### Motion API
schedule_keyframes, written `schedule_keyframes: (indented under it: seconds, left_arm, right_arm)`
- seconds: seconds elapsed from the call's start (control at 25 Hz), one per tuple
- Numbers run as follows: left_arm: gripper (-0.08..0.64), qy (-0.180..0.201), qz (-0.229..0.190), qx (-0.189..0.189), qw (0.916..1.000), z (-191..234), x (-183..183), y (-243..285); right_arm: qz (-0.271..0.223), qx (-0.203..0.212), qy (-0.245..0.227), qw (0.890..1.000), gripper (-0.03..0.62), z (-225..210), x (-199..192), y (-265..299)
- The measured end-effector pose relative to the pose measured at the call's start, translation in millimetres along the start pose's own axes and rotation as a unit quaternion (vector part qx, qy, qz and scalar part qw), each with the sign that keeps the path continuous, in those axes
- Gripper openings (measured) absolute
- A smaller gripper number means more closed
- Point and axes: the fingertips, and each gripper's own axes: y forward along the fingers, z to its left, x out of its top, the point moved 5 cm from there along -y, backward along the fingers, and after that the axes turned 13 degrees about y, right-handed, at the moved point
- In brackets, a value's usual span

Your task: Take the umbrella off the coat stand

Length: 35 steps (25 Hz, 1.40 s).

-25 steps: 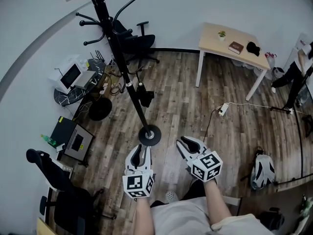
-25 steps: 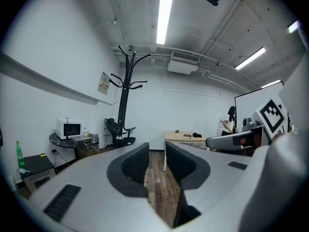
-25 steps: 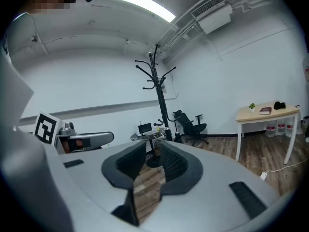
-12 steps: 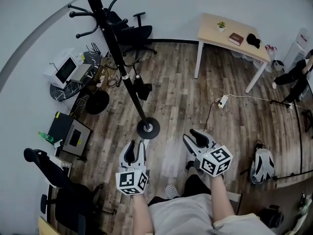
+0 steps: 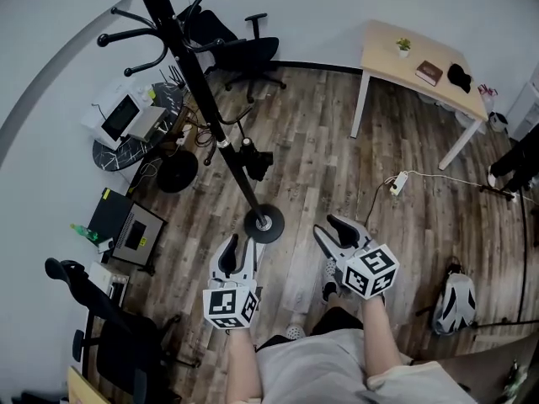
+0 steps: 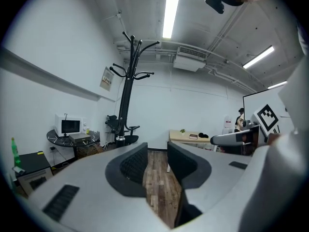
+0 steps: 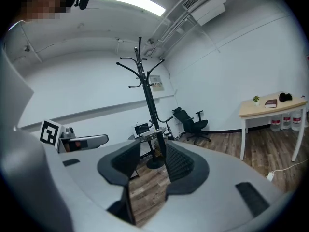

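Wood-plank floor [image 5: 320, 175] is seen open around the black metal coat stand [image 5: 202, 99]; left gripper [image 5: 238, 242] and right gripper [image 5: 327, 227], jaws just opened, are held empty beside its base.

I take the light wooden desk [image 5: 383, 55] as reference. It stands on white legs against the white wall [image 5: 337, 7], on a wood-plank floor [image 5: 312, 158]. On it I see a small potted plant [image 5: 403, 45], a book [image 5: 429, 72] and a black item [image 5: 459, 77]. Left of the desk, along the same wall, stands a black office chair [image 5: 253, 50]. A white power strip [image 5: 399, 183] lies before the desk. Tube lights [image 6: 170, 6] line the ceiling.
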Motion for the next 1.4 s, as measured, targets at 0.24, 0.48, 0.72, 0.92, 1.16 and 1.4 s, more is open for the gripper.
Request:
schedule_keyframes:
  seconds: [0.24, 0.48, 0.72, 0.92, 1.16, 1.4]
  left_arm:
    - [0.133, 0.007, 0.008, 0.011, 0.9999, 12.4, 14.7, 69.0]
    - [0.133, 0.0, 0.029, 0.036, 0.9989, 14.8, 21.2, 135.7]
    - [0.133, -0.009, 0.049, 0.066, 0.9966, 2.6, 27.3, 193.2]
    - [0.133, -0.004, 0.062, 0.076, 0.9951, -6.7, 30.0, 220.7]
    - [0.133, -0.023, 0.064, 0.107, 0.9919, -10.3, 21.4, 239.1]
    - [0.133, -0.017, 0.071, 0.11, 0.9913, 11.8, 12.4, 258.4]
  right_arm:
    - [-0.003, 0.02, 0.013, 1.0, 0.175, -45.8, 40.9, 52.1]
    - [0.019, 0.054, 0.029, 0.998, 0.175, -90.1, 73.3, 98.0]
    - [0.048, 0.092, 0.021, 0.994, 0.179, -131.1, 98.4, 133.0]
    - [0.069, 0.11, 0.024, 0.991, 0.184, -156.2, 103.7, 158.8]
    - [0.111, 0.137, 0.01, 0.984, 0.193, -174.5, 99.4, 182.6]
    - [0.134, 0.181, -0.026, 0.974, 0.204, -169.5, 90.6, 229.0]
